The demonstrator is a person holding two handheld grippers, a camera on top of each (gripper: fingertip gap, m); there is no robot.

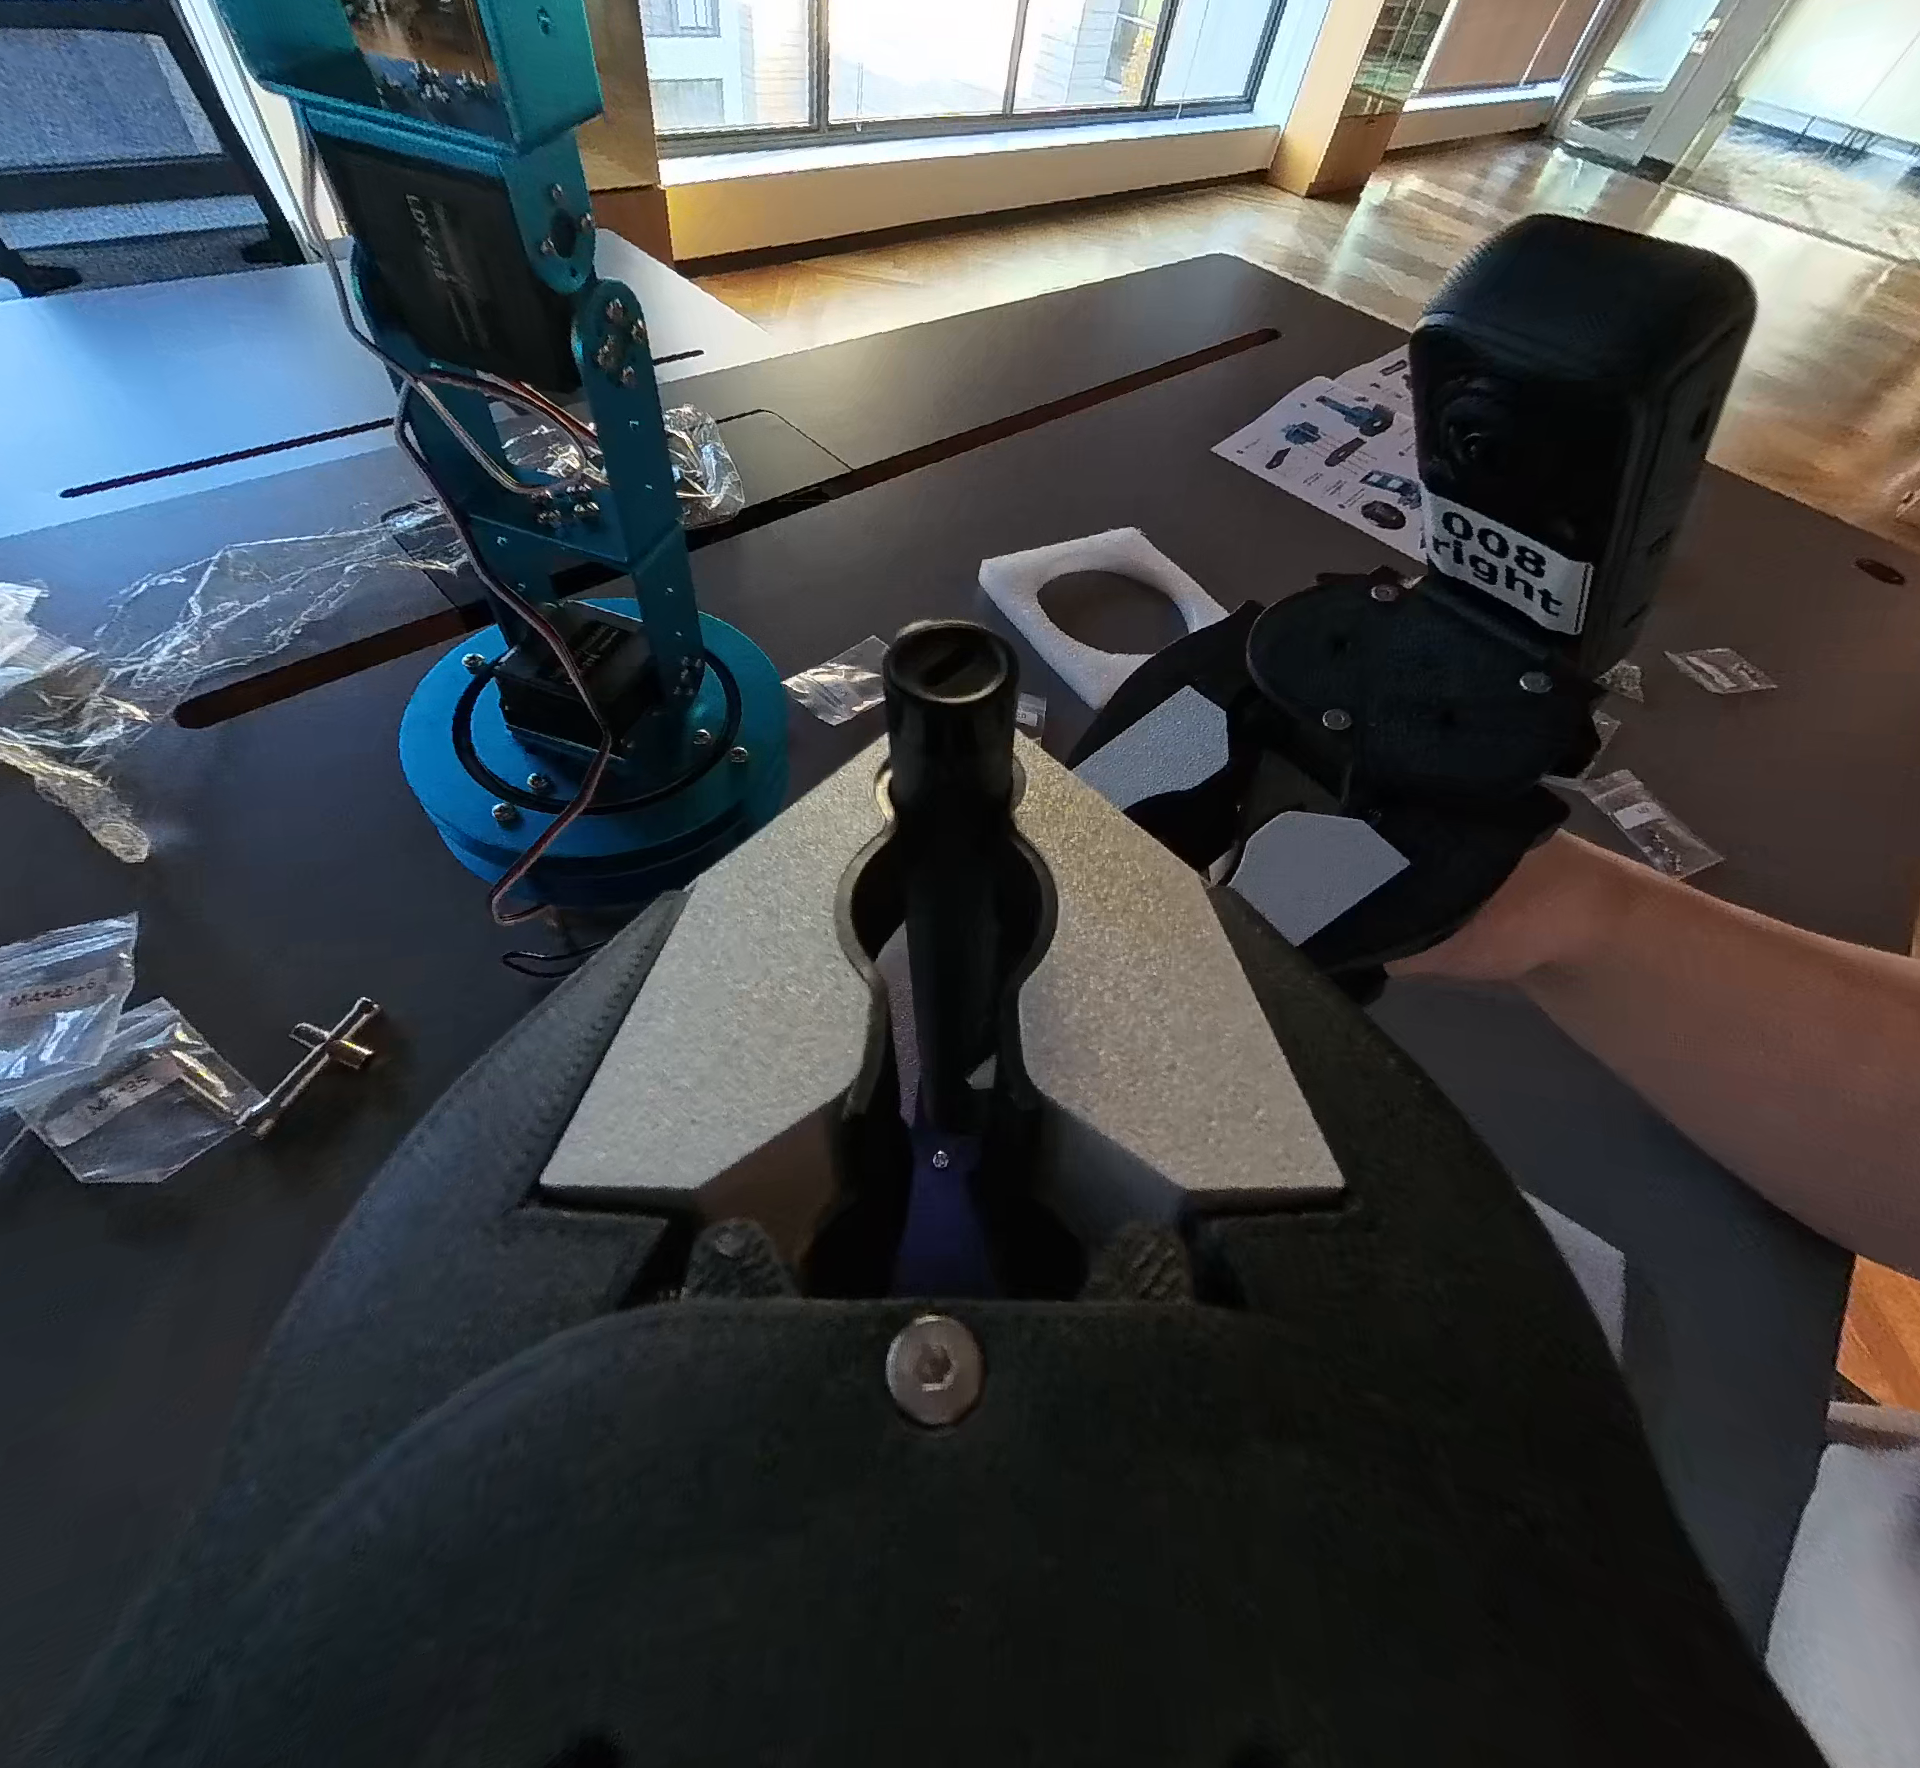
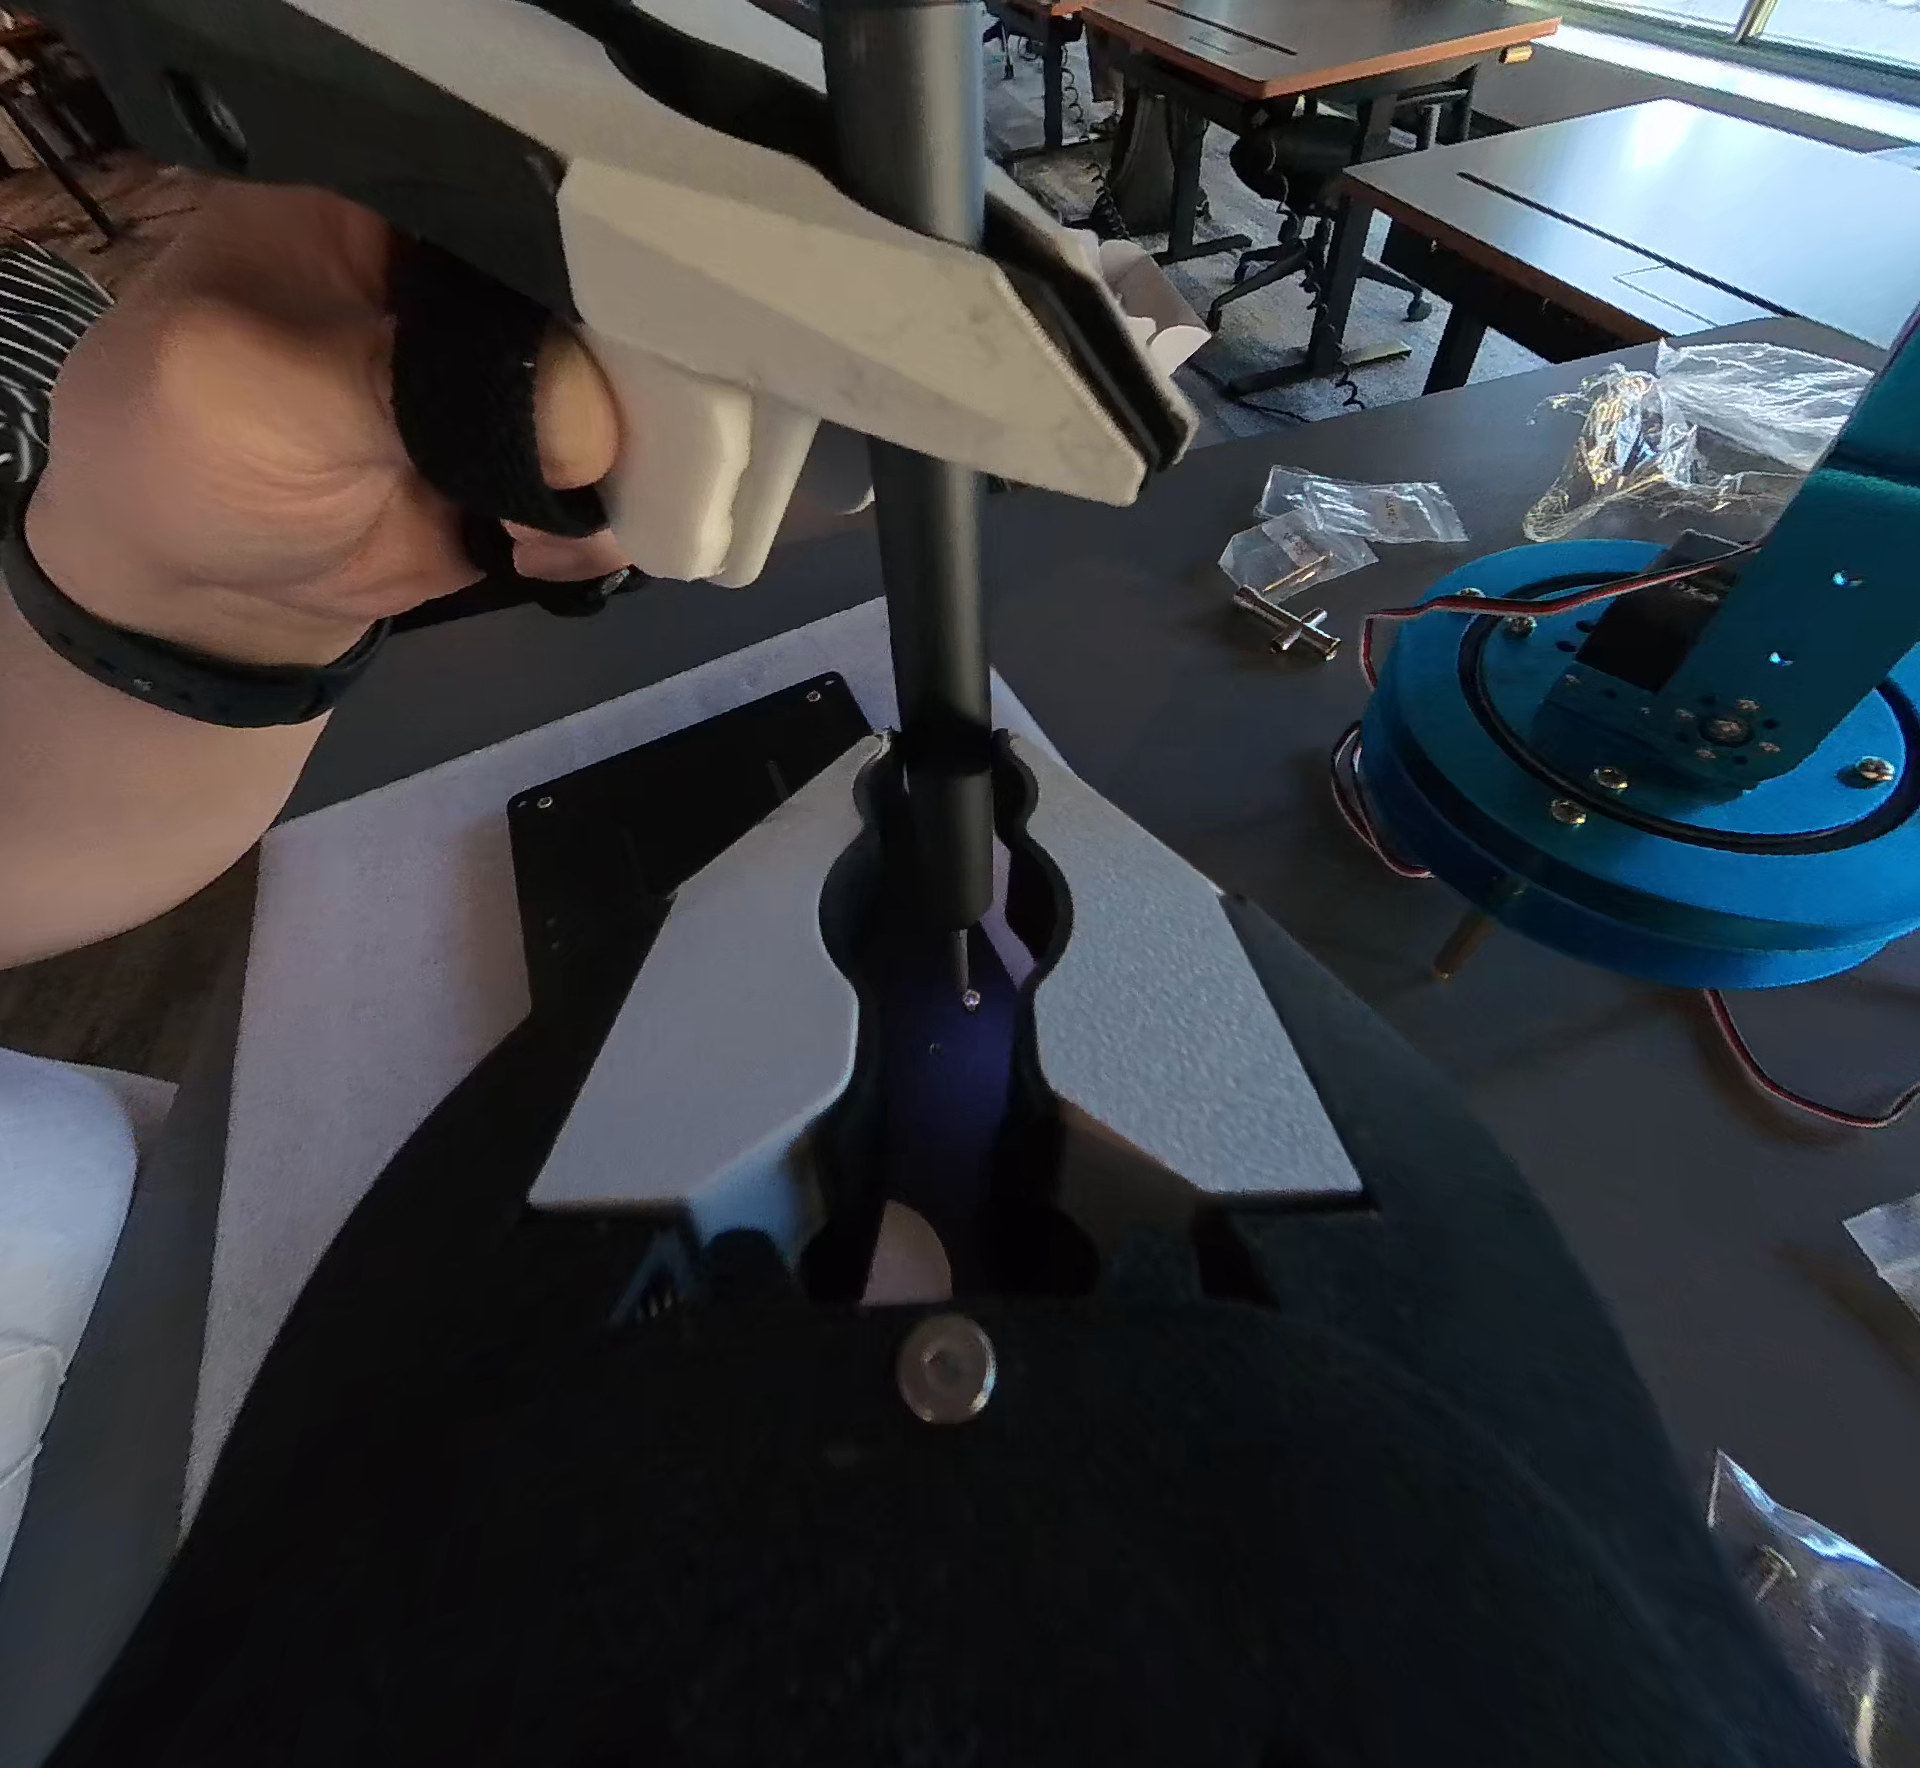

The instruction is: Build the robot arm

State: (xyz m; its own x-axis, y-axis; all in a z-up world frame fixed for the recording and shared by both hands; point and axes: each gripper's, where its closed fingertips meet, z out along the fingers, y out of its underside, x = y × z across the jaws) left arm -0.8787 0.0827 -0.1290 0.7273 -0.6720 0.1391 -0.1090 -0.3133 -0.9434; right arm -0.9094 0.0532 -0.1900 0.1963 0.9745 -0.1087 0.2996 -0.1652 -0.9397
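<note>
The left black-and-grey two-finger gripper has its jaws closed around a black cylindrical screwdriver handle, held upright. The right black-and-grey two-finger gripper is also clamped, near the handle's lower end. A bare hand grips the left gripper's handle, wrist strapped.

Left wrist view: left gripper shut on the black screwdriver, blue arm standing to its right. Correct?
One thing is off. The blue arm stands left of the screwdriver, not right, as the left wrist view shows. The left gripper is shut on the screwdriver, as you said.
</note>
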